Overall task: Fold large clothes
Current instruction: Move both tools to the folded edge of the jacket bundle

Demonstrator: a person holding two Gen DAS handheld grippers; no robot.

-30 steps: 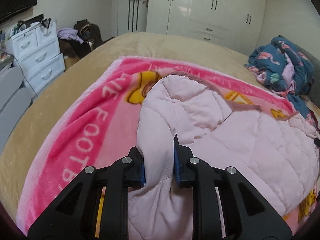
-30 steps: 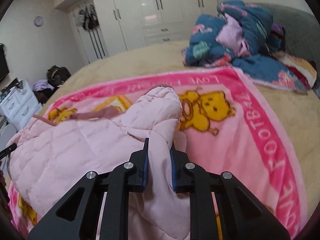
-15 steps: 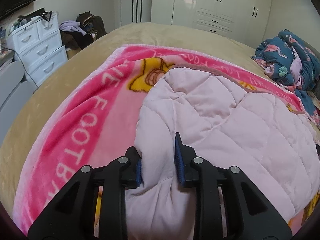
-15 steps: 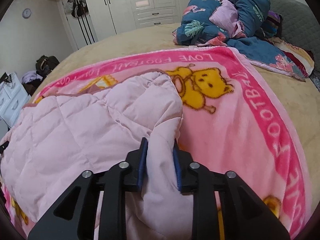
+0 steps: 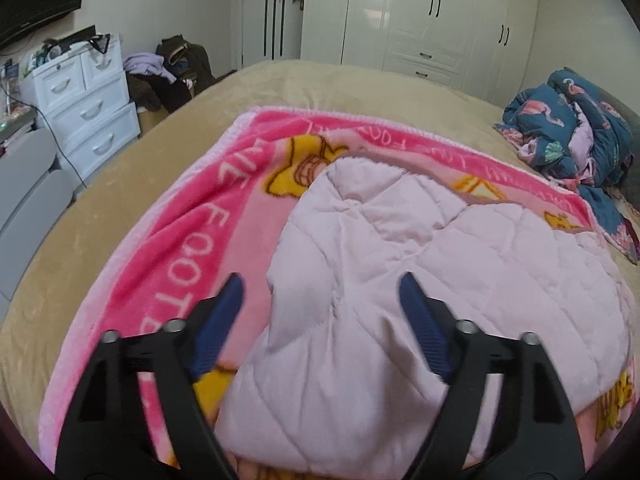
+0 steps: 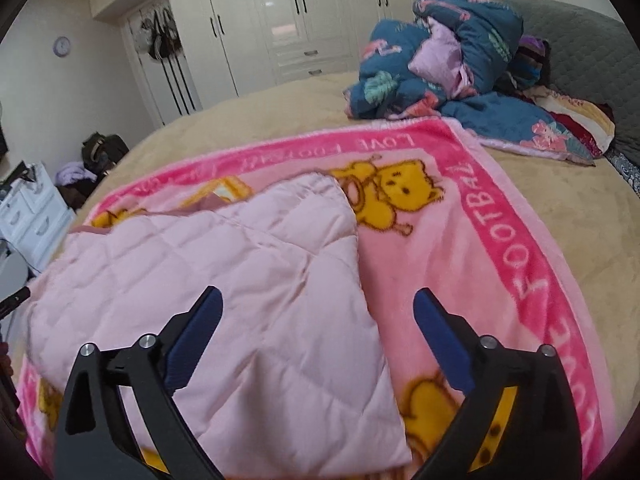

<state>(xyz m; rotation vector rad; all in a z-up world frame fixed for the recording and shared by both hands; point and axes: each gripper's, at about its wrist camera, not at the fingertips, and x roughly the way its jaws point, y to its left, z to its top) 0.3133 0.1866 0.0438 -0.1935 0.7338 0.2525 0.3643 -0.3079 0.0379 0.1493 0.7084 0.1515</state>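
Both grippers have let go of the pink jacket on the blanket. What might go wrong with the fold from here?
1. The jacket is puffy and its fold near the left gripper looks bunched, so it may spring open.
2. Both grippers' jaws have just been opening and stand wide over the fabric; the right gripper could snag the jacket's edge.
3. A regrasp might also catch the blanket underneath.

Ahead of the left gripper (image 5: 320,292) the jacket (image 5: 440,264) bulges; bare blanket (image 6: 452,248) lies before the right gripper (image 6: 316,304).
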